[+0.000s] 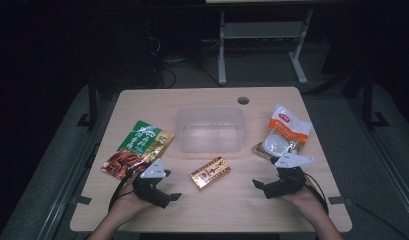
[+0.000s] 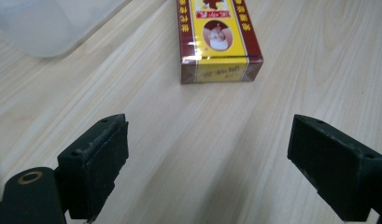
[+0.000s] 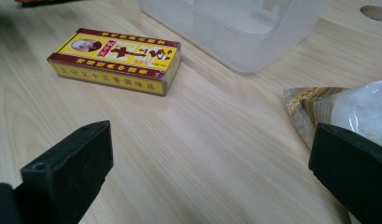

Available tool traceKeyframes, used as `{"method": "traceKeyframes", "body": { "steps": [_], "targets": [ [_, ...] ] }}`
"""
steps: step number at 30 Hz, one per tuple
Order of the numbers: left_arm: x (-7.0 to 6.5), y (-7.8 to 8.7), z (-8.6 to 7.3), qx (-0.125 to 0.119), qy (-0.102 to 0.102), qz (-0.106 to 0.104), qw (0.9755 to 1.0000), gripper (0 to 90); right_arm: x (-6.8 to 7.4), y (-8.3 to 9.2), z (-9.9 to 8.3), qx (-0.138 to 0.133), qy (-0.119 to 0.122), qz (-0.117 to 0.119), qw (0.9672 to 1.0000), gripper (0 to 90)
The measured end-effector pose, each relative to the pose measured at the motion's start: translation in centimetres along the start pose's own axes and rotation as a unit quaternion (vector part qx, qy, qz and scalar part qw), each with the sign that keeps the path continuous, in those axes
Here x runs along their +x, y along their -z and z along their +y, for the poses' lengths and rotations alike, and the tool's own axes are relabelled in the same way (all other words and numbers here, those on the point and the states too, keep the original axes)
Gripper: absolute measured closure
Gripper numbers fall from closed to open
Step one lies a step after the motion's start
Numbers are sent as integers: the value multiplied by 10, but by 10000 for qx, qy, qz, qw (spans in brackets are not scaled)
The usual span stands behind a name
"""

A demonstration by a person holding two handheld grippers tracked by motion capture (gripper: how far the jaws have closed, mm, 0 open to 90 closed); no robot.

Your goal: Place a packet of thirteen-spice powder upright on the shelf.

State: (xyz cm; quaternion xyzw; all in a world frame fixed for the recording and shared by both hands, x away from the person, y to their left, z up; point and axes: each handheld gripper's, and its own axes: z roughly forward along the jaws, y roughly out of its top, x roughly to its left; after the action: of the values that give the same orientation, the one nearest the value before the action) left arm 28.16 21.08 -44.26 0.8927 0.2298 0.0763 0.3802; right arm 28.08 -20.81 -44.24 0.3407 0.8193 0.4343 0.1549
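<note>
Now both the left gripper (image 1: 164, 196) and right gripper (image 1: 266, 189) wait empty, jaws wide apart, near the table's front edge, aiming at the small yellow-and-red cardboard box (image 1: 210, 173) to grab it.

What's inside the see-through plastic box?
Nothing shows inside the clear rectangular plastic box: the wooden table shows through its bottom in the high view. The gripper views catch just part of it, through cloudy walls.
</note>
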Motion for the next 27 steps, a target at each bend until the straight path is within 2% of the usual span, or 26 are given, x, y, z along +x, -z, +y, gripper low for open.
{"method": "traceKeyframes", "body": {
  "steps": [4,8,9,10,14,19,21,27],
  "targets": [
    [0,-3,8,-79,-19,-50,10000,119,2,2,-1,-22,-1,-33,10000,0],
    [2,-6,15,-33,-72,-65,9999,119,3,5,-5,-37,14,-57,10000,0],
    [2,-9,21,-90,-5,-69,9999,119,4,6,-6,-27,1,-73,10000,0],
    [2,-11,24,-31,-71,-72,9999,119,4,6,-6,-33,2,-75,10000,0],
    [2,-16,32,-40,1,-38,10000,119,4,7,-5,-87,-9,-78,9999,0],
    [0,-22,45,3,-145,-20,9999,119,5,5,-4,-104,40,-87,9999,0],
    [-1,-25,49,-5,-132,-31,9999,119,6,5,-3,-119,61,-85,9999,0],
    [-2,-33,56,91,-268,24,9996,119,4,0,0,-118,44,-52,9999,0]
  ]
}}
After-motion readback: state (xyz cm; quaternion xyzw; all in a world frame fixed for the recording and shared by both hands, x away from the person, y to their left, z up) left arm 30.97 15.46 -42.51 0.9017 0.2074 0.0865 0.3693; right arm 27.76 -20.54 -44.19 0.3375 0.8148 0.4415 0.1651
